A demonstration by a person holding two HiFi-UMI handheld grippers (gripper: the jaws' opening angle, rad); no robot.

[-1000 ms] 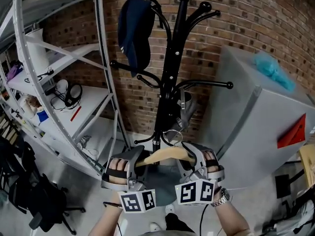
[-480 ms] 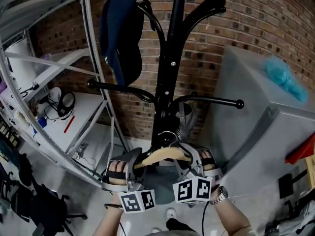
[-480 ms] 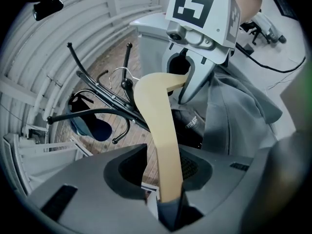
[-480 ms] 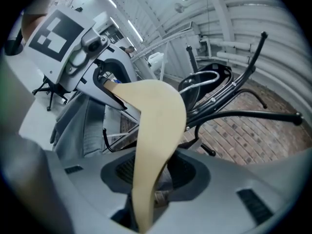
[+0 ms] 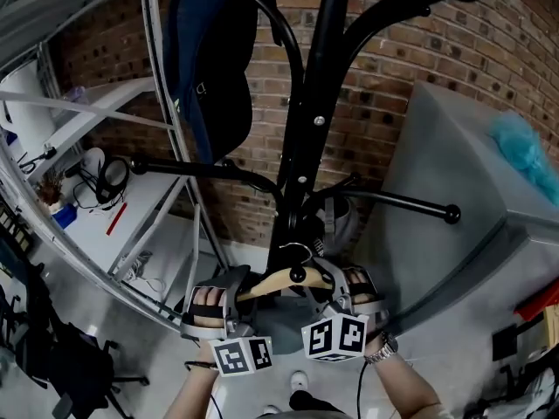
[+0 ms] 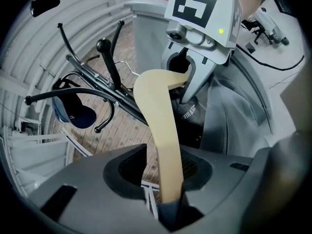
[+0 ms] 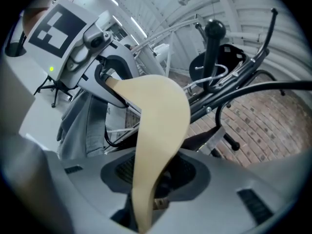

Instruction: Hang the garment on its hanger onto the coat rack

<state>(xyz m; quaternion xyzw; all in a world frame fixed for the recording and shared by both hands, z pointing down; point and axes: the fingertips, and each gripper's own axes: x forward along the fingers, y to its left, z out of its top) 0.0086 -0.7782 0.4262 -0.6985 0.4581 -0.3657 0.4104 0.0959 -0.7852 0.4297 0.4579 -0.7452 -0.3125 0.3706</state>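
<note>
A pale wooden hanger (image 5: 293, 279) carries a grey garment (image 5: 284, 321) that hangs below it. My left gripper (image 5: 229, 291) is shut on the hanger's left arm and my right gripper (image 5: 345, 288) on its right arm. The hanger's metal hook (image 5: 297, 252) sits just in front of the black coat rack's pole (image 5: 307, 138), below its side arms. In the left gripper view the hanger (image 6: 161, 130) runs from my jaws to the right gripper (image 6: 200, 38). In the right gripper view the hanger (image 7: 156, 130) runs to the left gripper (image 7: 92, 48).
A navy cap (image 5: 210, 68) hangs on an upper left hook of the rack. A rack arm (image 5: 410, 204) with a ball end reaches right. A white metal shelf frame (image 5: 166, 147) stands at left, a grey cabinet (image 5: 463, 199) at right, a brick wall behind.
The rack has grown larger and nearer in the head view. Both grippers keep their hold on the hanger, which now sits closer to the pole.
</note>
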